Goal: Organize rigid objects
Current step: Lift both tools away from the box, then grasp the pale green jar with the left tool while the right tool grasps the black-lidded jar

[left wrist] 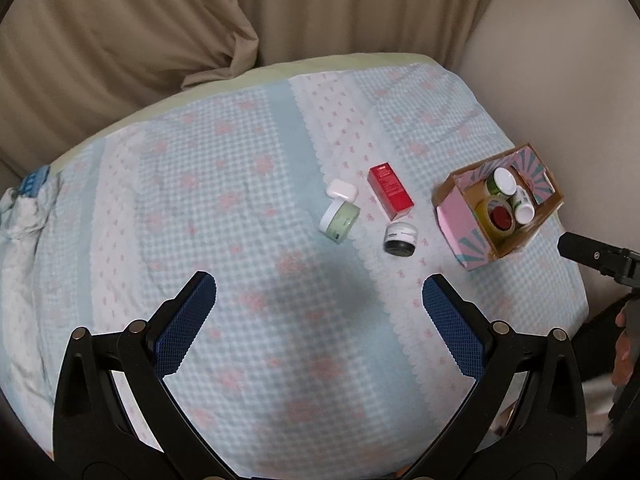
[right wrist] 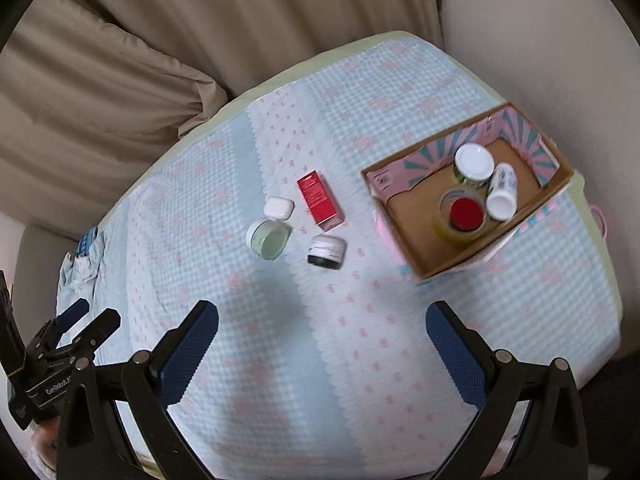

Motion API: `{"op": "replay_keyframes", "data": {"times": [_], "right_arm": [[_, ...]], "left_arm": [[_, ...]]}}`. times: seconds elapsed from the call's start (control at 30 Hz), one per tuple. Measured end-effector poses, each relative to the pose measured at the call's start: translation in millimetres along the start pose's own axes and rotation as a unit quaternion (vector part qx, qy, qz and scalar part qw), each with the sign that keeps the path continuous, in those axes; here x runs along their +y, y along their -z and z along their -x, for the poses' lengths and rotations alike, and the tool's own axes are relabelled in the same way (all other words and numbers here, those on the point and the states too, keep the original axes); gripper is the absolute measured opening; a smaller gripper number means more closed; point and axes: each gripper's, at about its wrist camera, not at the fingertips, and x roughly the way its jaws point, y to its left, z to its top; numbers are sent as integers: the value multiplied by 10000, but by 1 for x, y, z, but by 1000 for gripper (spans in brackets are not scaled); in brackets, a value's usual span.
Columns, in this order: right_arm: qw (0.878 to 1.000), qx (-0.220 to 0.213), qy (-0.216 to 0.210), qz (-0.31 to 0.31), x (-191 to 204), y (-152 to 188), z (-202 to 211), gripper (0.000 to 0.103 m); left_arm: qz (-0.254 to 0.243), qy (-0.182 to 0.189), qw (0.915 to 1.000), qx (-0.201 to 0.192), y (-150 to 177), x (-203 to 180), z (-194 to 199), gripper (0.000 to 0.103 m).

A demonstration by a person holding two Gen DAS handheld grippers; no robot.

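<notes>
On the checked bedspread lie a red box (left wrist: 390, 191) (right wrist: 319, 199), a small white case (left wrist: 341, 191) (right wrist: 278, 207), a green jar on its side (left wrist: 340, 220) (right wrist: 269, 239) and a white jar with a black base (left wrist: 401, 238) (right wrist: 327, 251). A cardboard box (left wrist: 460, 220) (right wrist: 416, 240) at the right holds two white-capped bottles (left wrist: 503, 181) (right wrist: 474, 162), and a red-lidded jar (left wrist: 502, 216) (right wrist: 465, 214) inside a tape roll. My left gripper (left wrist: 318, 296) is open and empty, short of the loose items. My right gripper (right wrist: 322, 322) is open and empty too.
Beige pillows (left wrist: 120, 40) and a padded headboard back the bed. A blue item (left wrist: 34, 182) lies on crumpled cloth at the left edge. The right gripper's body (left wrist: 600, 256) shows at the right edge; the left gripper (right wrist: 76, 328) shows at the lower left.
</notes>
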Motion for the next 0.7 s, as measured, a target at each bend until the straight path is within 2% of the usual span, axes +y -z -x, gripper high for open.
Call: {"op": "replay_keyframes", "data": {"times": [0.13, 0.33, 0.7], "right_arm": [[9998, 13, 79, -182, 22, 12, -15, 103], [9990, 193, 75, -406, 36, 23, -43, 103], [9933, 490, 65, -1046, 28, 13, -110, 103]], "left_arm": [[-141, 158, 9997, 100, -1, 21, -18, 103], [-362, 314, 9984, 290, -1, 28, -52, 103], [-634, 559, 9934, 780, -17, 18, -134, 103]]}}
